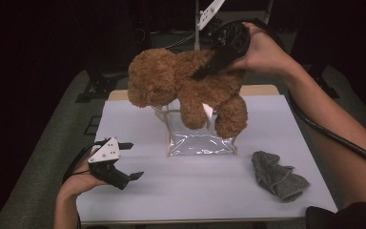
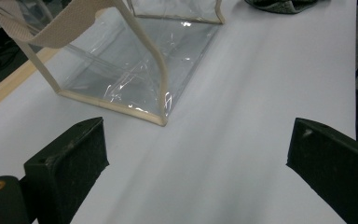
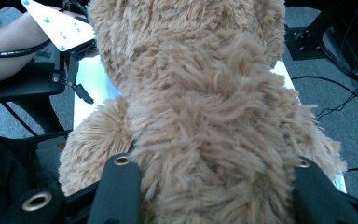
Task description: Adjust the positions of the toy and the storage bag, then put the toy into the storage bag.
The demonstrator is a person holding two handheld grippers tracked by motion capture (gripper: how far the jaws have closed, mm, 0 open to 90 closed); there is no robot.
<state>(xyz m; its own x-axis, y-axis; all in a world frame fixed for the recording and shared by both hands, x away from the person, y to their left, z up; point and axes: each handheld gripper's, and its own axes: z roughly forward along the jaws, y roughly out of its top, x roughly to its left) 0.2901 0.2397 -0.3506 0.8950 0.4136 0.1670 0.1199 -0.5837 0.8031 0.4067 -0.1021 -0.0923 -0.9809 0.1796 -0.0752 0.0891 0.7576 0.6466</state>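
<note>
- The brown teddy bear (image 1: 186,88) hangs in the air, clamped at its body between the jaws of the right gripper (image 1: 208,67), with its head to the left in the high view and its legs dangling downward.
- In the right gripper view the two black jaws press into the bear's fur (image 3: 205,154) from either side, so the grip is closed on the soft body.
- Directly below the right gripper and the bear stands a clear plastic bag (image 1: 201,138) with cream edging, its mouth open upward; the bear's feet hang just at or above its top rim, and whether they touch it cannot be told.
- The bag sits on a white table (image 1: 181,191).
- The left gripper (image 1: 126,161) is held low over the table, near its front left part, well apart from the bear and lower than the right gripper.
- Its jaws stand wide apart with nothing between them; in the left gripper view only bare table surface (image 2: 242,121) lies between the two black pads.
- Ahead of the left gripper's jaws lies the corner of the clear bag (image 2: 135,70), near but not touching them.
- A crumpled grey cloth (image 1: 277,175) lies on the table on the far side of the bag from the left gripper, below and in front of the right forearm.
</note>
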